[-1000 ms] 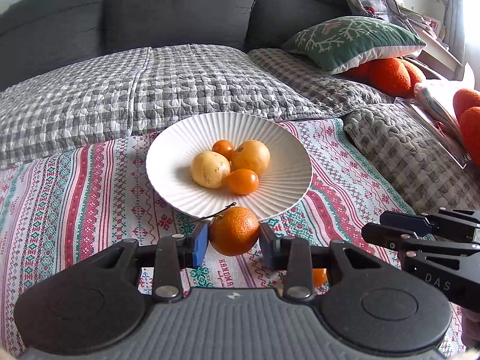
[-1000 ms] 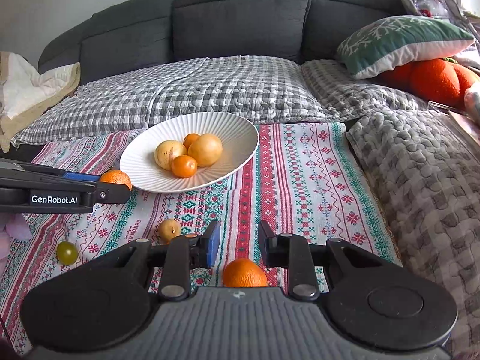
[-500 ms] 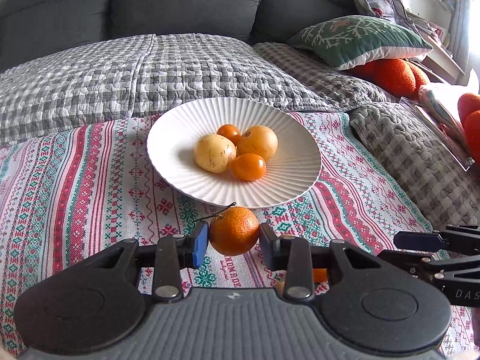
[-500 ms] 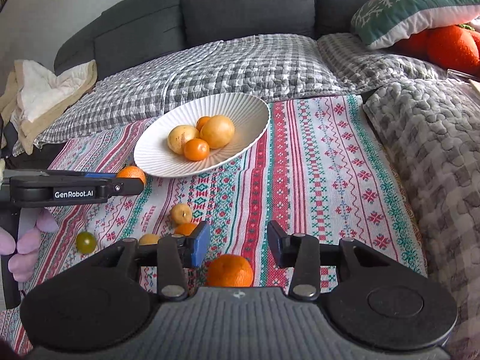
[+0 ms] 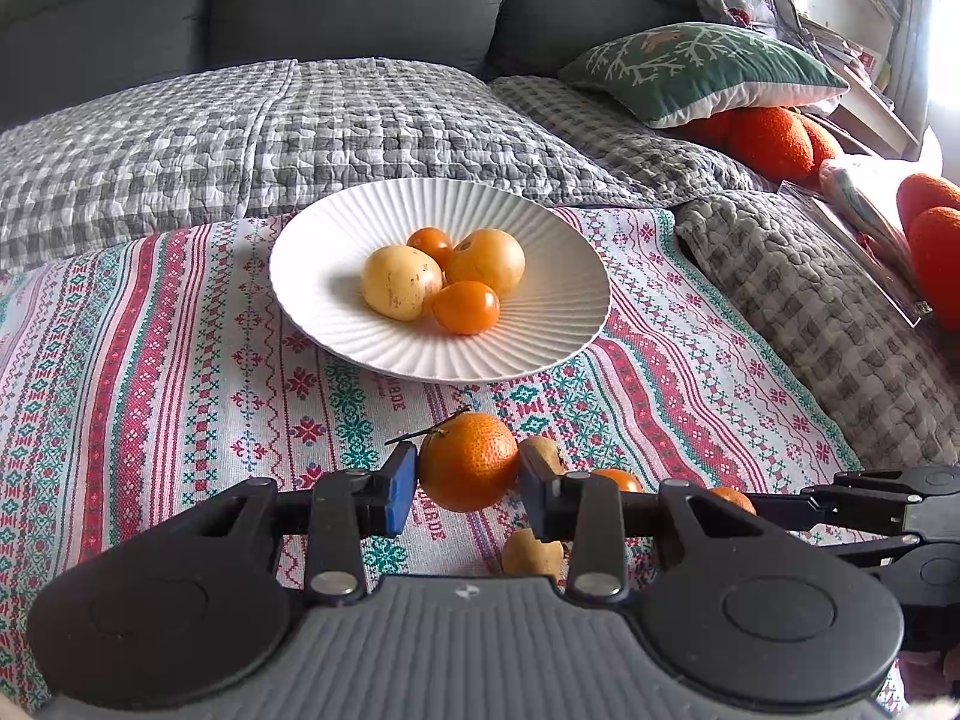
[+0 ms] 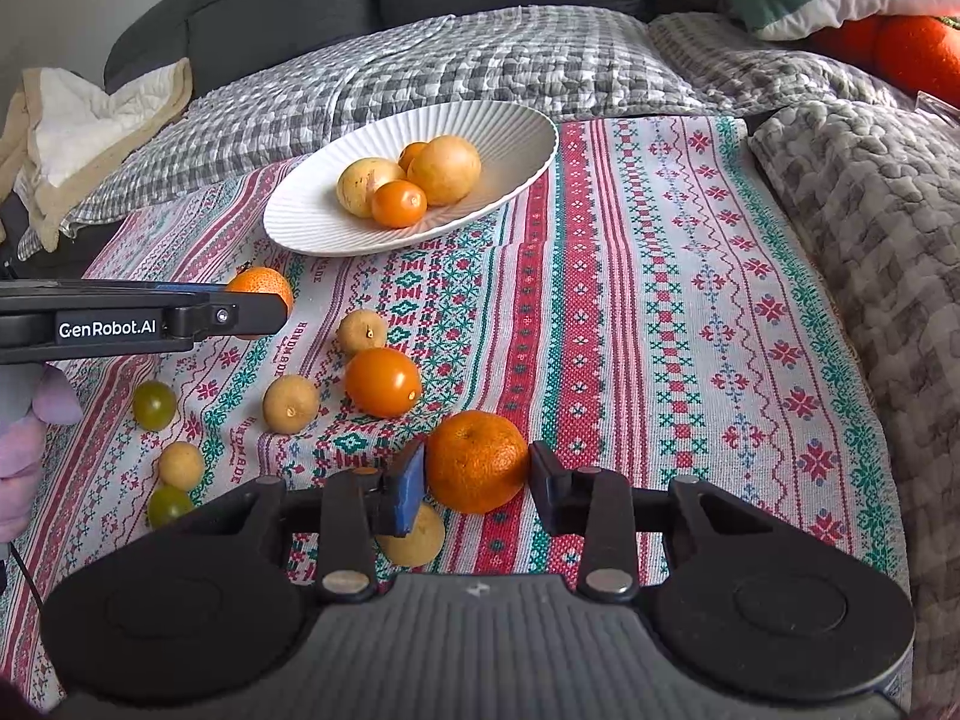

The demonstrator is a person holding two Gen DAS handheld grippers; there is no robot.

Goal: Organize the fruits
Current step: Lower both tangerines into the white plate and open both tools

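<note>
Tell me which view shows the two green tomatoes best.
The right wrist view: both green tomatoes lie in plain sight on the patterned cloth at lower left. The left wrist view shows neither.

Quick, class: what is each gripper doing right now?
Left gripper: shut on a stemmed orange mandarin.
Right gripper: closing around another round orange mandarin, not yet gripping.

I'm looking at a white ribbed plate (image 5: 540, 228) mid-frame, with pale yellow and orange fruit on it. Under it the cloth (image 6: 660, 300) is showing red, green and white cross-stitch stripes. My gripper pads (image 5: 401, 489) are blue on black. Grey-and-white check quilt (image 5: 240, 132) is running across the upper half, and a green cushion (image 5: 708, 69) with a white branch print is sitting upper right.
</note>
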